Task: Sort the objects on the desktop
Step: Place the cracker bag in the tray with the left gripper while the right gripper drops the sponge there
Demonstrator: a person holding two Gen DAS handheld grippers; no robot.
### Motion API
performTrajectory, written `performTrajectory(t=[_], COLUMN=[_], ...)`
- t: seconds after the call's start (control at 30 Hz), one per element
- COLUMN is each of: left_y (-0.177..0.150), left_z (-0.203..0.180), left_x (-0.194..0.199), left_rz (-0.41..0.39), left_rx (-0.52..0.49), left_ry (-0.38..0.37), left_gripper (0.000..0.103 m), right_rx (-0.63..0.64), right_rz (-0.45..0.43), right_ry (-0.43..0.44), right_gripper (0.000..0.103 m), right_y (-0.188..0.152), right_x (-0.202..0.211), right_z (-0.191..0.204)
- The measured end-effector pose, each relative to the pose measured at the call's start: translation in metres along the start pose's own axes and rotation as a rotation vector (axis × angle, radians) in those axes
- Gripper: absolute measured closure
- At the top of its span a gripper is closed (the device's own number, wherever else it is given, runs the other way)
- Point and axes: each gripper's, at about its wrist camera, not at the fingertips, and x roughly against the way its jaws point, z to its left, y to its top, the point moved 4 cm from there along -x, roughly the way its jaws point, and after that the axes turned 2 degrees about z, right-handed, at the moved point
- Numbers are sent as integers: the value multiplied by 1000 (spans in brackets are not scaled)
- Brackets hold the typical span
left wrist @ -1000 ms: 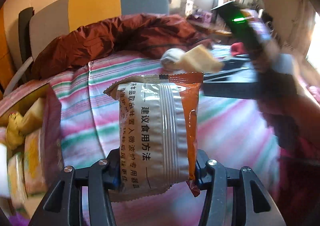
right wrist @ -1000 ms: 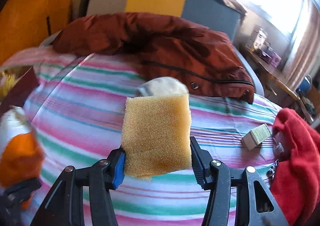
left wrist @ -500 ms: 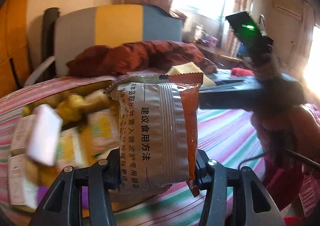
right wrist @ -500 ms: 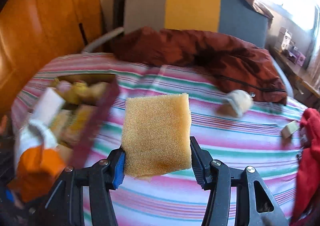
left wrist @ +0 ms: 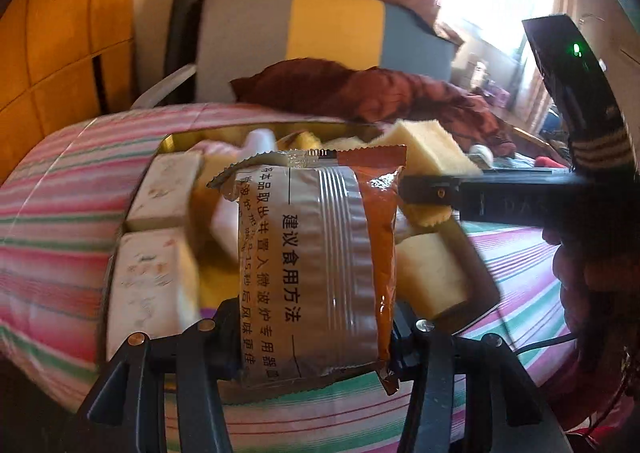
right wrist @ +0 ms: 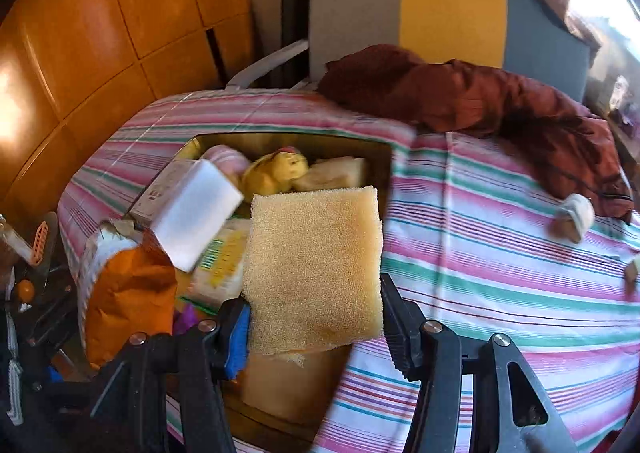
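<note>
My left gripper (left wrist: 316, 337) is shut on an orange and silver snack packet (left wrist: 316, 253) and holds it upright over a gold box (left wrist: 176, 139). My right gripper (right wrist: 316, 317) is shut on a yellow sponge (right wrist: 314, 269) over the same box (right wrist: 360, 143). The right gripper with its sponge (left wrist: 424, 149) shows at the right of the left wrist view. The packet (right wrist: 124, 293) shows at the left of the right wrist view. The box holds white blocks (left wrist: 152, 285), a yellow plush toy (right wrist: 276, 171) and other sponges (left wrist: 432, 273).
The box lies on a striped bedspread (right wrist: 480, 253). A dark red jacket (right wrist: 480, 101) lies at the back by a grey and yellow headboard (right wrist: 440, 13). A small rolled item (right wrist: 574, 215) lies on the spread at right. Wooden panels (right wrist: 100, 33) stand at left.
Both grippers have swung left from the open bedspread to above the box, still holding the packet and the sponge. The box now fills the middle of both views.
</note>
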Motion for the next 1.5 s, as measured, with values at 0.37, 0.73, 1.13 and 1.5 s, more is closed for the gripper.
performTrajectory(t=[0.37, 0.73, 1.13, 1.5], left_y=[5, -1, -4, -4], left_z=[32, 32, 40, 48], left_x=[-25, 26, 13, 0], left_rz=[66, -96, -61, -24], left_rx=[36, 25, -13, 56], left_ry=[20, -16, 59, 50], left_gripper=[46, 40, 69, 65], right_rx=[-209, -126, 40, -8], right_rz=[22, -9, -4, -27], right_ry=[130, 172, 169, 153], right_gripper=[30, 49, 56, 56], right_y=[9, -11, -20, -20], right_x=[-33, -5, -8, 1], right_z=[8, 30, 82, 64])
